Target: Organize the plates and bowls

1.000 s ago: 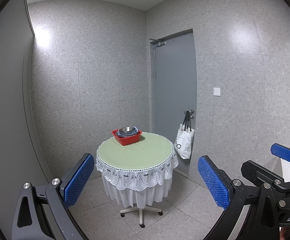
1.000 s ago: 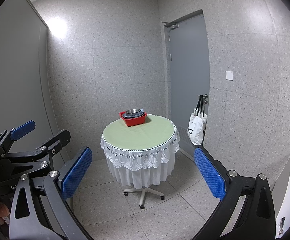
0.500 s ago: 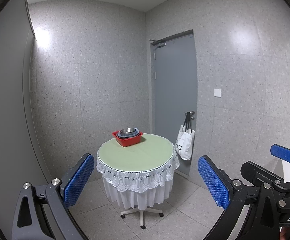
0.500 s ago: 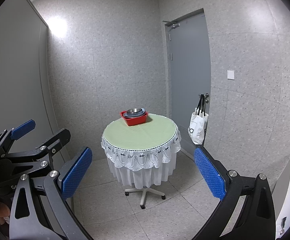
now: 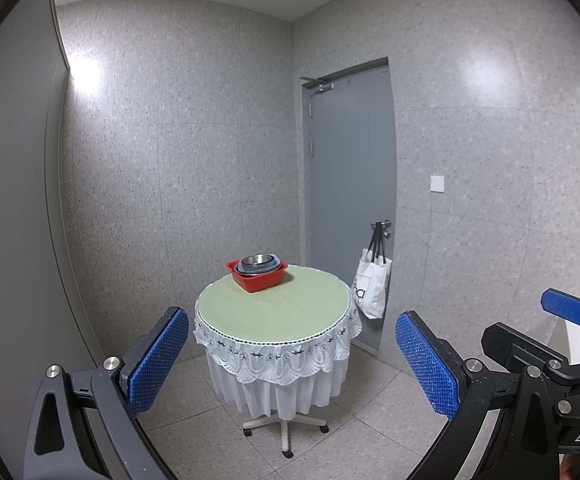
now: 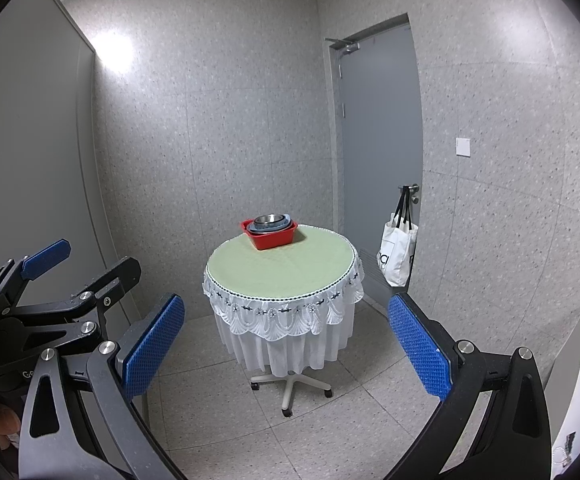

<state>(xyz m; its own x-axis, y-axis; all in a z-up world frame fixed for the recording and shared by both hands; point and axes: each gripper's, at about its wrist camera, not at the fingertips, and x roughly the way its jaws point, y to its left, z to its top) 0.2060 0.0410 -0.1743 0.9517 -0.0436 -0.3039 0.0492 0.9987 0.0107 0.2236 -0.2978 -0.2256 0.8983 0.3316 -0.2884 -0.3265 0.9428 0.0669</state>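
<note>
Standing well back from a small round table (image 5: 273, 312), a person holds two tong-like grippers out toward it, both released, with nothing between their blue pads.

From left to right in the left wrist view: a plain grey panel fills the left edge. The left gripper (image 5: 290, 364) frames the lower part of the view, its jaws spread wide. Between them, well away, stands the table, draped in a pale green cloth with a white lace skirt, on a wheeled pedestal. At the far side of the tabletop sits a red tub (image 5: 258, 276) holding a nested stack of bowls (image 5: 258, 263): a shiny metal bowl on top, inside a pale blue one. No loose plates can be made out at this range. Further right is a grey door (image 5: 350, 184), with a white tote bag (image 5: 371, 286) hanging from its handle. At the far right edge, the right gripper (image 6: 285, 352) shows from the side.

The metal bowl likely handles as light, rigid and slippery, so a pinch across its rim seems the surest hold. The blue bowl looks like plastic, though that cannot be confirmed. Nested bowls may stick and lift together.
</note>
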